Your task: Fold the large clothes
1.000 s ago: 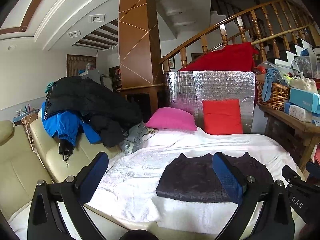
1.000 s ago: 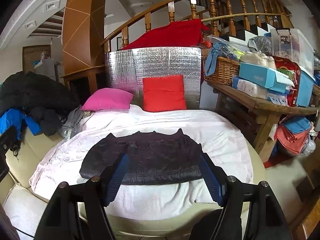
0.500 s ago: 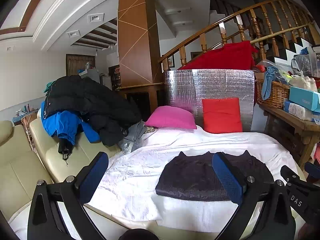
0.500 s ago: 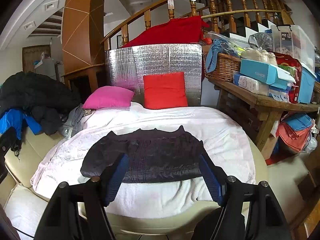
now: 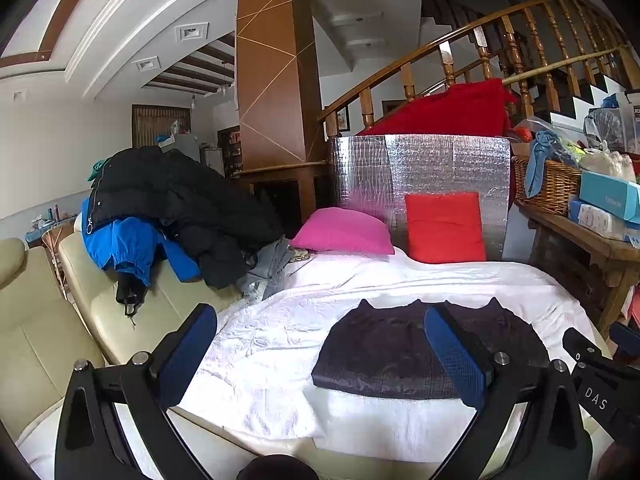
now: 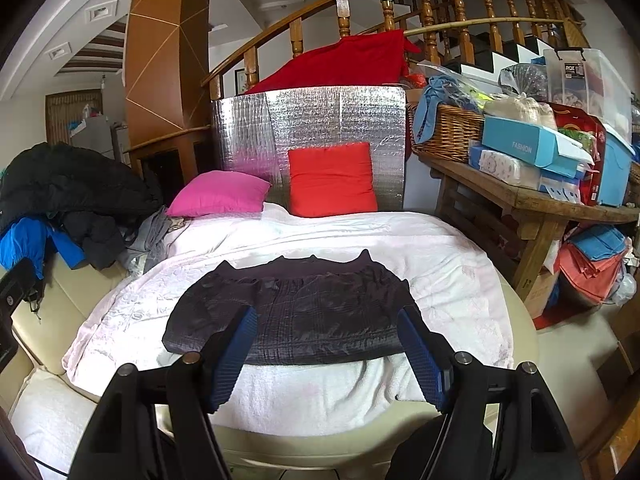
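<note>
A dark, folded garment lies flat on the white blanket that covers the sofa seat; it also shows in the left wrist view. My left gripper is open and empty, held above the near edge of the blanket, left of the garment. My right gripper is open and empty, held just above the garment's near edge without touching it. The right gripper's black body shows at the right edge of the left wrist view.
A heap of black and blue jackets lies on the cream sofa back to the left. A pink cushion and a red cushion lean on a silver foil panel. A wooden table with a basket and boxes stands right.
Both grippers have drawn back slightly from the garment and risen a little; the garment lies unchanged. Both stay open.
</note>
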{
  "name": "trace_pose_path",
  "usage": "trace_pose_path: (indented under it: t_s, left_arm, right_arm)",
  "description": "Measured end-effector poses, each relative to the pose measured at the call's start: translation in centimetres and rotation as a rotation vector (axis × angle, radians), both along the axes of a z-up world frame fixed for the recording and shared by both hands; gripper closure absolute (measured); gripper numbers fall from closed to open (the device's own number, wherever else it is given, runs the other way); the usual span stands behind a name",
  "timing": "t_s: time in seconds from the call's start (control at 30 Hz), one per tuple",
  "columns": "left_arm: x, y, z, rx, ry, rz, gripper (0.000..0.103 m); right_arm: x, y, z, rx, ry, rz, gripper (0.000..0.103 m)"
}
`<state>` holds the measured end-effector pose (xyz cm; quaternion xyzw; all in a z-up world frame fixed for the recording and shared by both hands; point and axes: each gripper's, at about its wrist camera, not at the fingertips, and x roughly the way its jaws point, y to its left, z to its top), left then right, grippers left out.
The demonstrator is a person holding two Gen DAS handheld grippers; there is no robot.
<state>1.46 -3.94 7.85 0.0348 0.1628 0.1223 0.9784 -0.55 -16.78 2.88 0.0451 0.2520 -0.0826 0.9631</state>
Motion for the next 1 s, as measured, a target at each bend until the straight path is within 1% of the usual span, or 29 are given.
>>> trace_pose_path:
  t_s: [0.77,1.0]
  left_arm:
    - [0.5,-0.1,-0.5,0.004,0.02,-0.002,0.0]
    - [1.3,-0.3,-0.8,0.005,0.034,-0.012,0.0]
  right_arm:
    - [0.7,0.5,-0.5,0.006,0.004,0.006,0.027]
    - [1.5,0.2,-0.8,0.011,0.012,-0.004,0.027]
